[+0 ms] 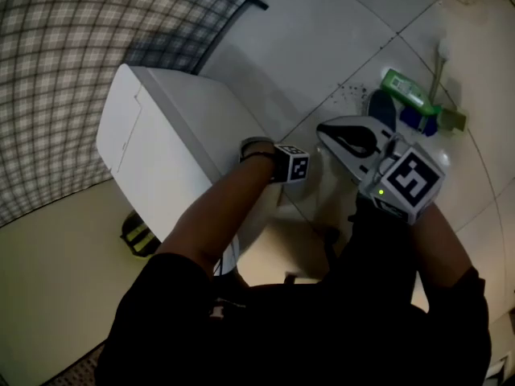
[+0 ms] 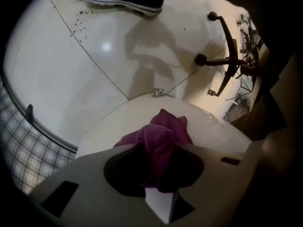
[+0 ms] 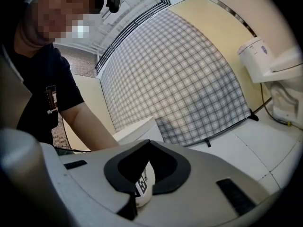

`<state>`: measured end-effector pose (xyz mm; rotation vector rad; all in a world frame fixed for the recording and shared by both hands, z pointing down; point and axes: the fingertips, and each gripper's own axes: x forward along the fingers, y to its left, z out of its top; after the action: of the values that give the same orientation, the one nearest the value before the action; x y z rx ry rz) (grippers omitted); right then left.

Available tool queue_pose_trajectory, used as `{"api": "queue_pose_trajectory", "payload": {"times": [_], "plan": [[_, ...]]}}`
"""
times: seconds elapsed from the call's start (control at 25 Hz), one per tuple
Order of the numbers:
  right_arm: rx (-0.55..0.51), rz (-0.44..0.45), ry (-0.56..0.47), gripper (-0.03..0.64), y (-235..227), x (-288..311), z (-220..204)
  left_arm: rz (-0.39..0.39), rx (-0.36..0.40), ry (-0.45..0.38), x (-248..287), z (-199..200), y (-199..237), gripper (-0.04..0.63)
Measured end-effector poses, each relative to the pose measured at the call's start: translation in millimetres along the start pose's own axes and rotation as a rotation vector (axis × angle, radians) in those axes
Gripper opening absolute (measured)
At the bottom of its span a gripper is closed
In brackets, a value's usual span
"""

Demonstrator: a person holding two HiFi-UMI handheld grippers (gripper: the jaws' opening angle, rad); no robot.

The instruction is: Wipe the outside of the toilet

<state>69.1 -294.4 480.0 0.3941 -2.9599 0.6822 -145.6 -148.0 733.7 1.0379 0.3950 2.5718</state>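
Observation:
The white toilet point(image 1: 161, 147) stands at the left of the head view, against a plaid wall. My left gripper point(image 2: 158, 167) is shut on a purple cloth point(image 2: 161, 134), which bunches out past the jaws and presses on the toilet's curved white side point(image 2: 118, 124). In the head view only the left gripper's marker cube point(image 1: 291, 165) shows, low beside the toilet. My right gripper point(image 1: 330, 132) hovers over the floor tiles to the right of it, jaws shut with nothing in them. In the right gripper view point(image 3: 149, 143) it points back at the toilet tank point(image 3: 137, 128).
A green bottle point(image 1: 409, 92), a blue shoe point(image 1: 381, 107) and a long-handled brush point(image 1: 439, 71) are on the tiles at the upper right. An office chair base point(image 2: 227, 60) stands near. A second toilet point(image 3: 267, 65) sits along the far wall. A yellow-black object point(image 1: 138, 236) lies behind the tank.

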Motion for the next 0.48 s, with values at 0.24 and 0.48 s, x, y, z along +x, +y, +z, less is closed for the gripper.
{"api": "queue_pose_trajectory", "payload": {"times": [0.24,0.48], "plan": [[0.045,-0.049,-0.008,-0.006,-7.8,-37.5,-23.2,0.077,-0.009,-0.031,4.1,31.6,-2.6,0.091],[-0.009,-0.027,-0.052,-0.005,30.7,-62.1,8.1,0.134,-0.266,-0.551,-104.6,9.7,-81.3,0.091]]}}
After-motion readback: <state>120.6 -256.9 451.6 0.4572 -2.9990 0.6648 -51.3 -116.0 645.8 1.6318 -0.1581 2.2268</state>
